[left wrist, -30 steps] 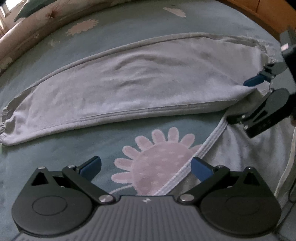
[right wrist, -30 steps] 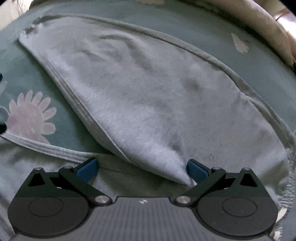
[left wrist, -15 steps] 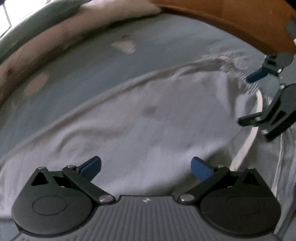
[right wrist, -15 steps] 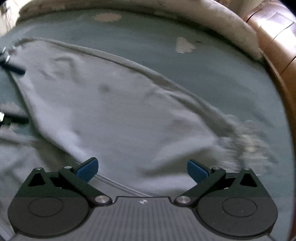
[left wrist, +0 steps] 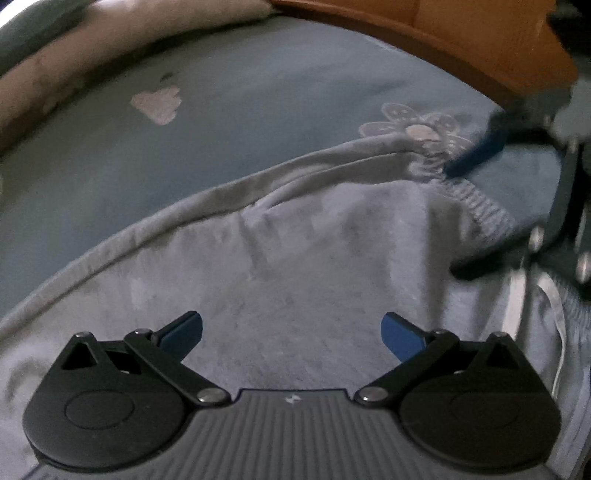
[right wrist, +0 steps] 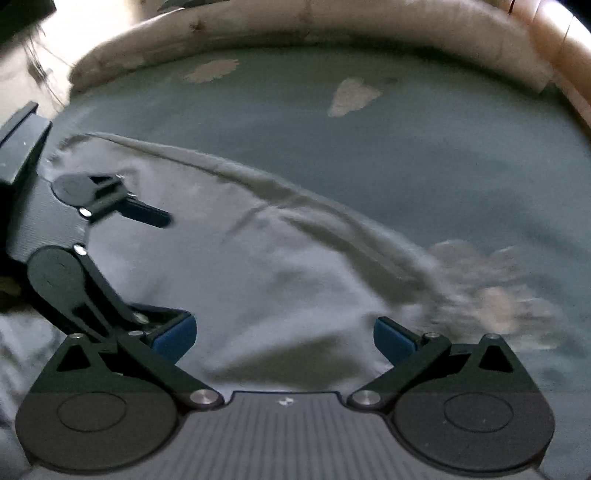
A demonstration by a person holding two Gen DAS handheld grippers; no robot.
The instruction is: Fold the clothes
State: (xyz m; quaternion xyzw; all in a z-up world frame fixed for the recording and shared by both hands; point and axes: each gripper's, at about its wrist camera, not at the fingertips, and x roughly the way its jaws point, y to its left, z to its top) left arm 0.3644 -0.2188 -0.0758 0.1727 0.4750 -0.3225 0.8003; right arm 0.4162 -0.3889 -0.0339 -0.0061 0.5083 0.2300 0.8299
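A: What changed?

B: Both my hand-held grippers have swung up over the pants (left wrist: 295, 266); a second ago the left one looked down on the bed's (left wrist: 258, 96) flower print. Cuff (left wrist: 476, 199) now at 2 o'clock.

A: Holding anything?

B: No. Left hand-held gripper (left wrist: 291, 330) and right hand-held gripper (right wrist: 284, 332) gape wide, empty. Fold likely not begun.

dim, flat indoor light in both views. a bright overexposed patch (right wrist: 33, 48) glows at the upper left of the right view. the fisheye bends the bed edge (left wrist: 424, 29) into a curve. motion blur smears the far gripper (left wrist: 517, 177) and the flower print (right wrist: 491, 291).
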